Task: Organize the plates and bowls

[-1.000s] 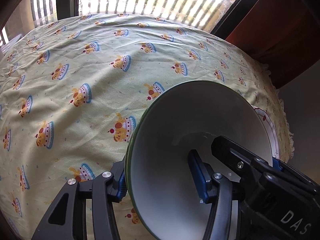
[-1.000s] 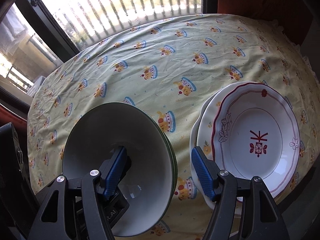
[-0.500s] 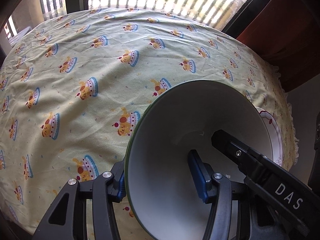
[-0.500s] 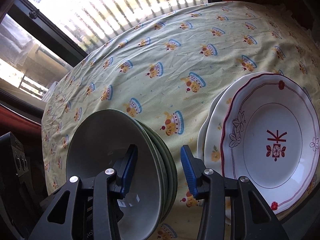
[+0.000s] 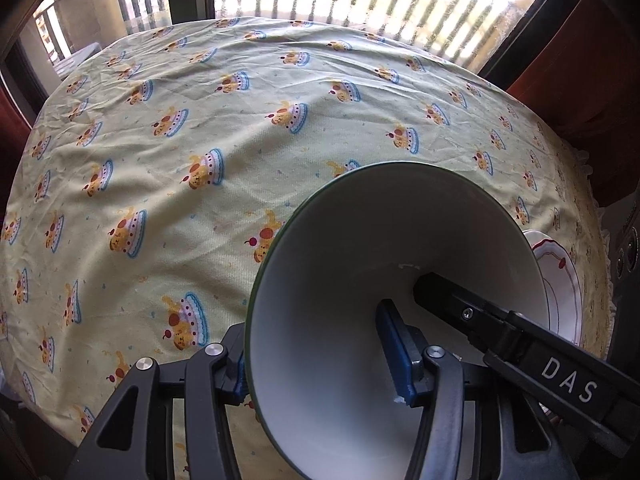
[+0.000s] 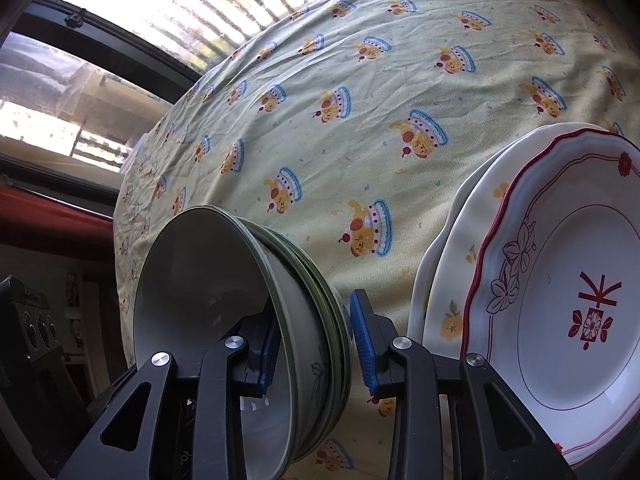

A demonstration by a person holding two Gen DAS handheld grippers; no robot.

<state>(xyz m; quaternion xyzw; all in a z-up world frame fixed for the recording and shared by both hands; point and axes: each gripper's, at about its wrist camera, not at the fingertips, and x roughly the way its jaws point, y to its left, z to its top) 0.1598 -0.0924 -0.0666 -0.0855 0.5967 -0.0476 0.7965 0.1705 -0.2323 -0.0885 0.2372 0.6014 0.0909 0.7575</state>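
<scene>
Right claw (image 6: 310, 344), lowered since the earlier frame, closes across the stacked bowls (image 6: 248, 320) near the bench's near edge beside the plates (image 6: 560, 300), left claw (image 5: 320, 356) clamped on the rim; best squeeze evenly, lift level.

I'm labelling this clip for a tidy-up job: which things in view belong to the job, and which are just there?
Part of the job:
- stack of green-rimmed bowls, its wall between the closing right gripper's jaws
- red-trimmed plate
- cream floral plate beneath it

Just there:
- cake-print tablecloth
- window
</scene>
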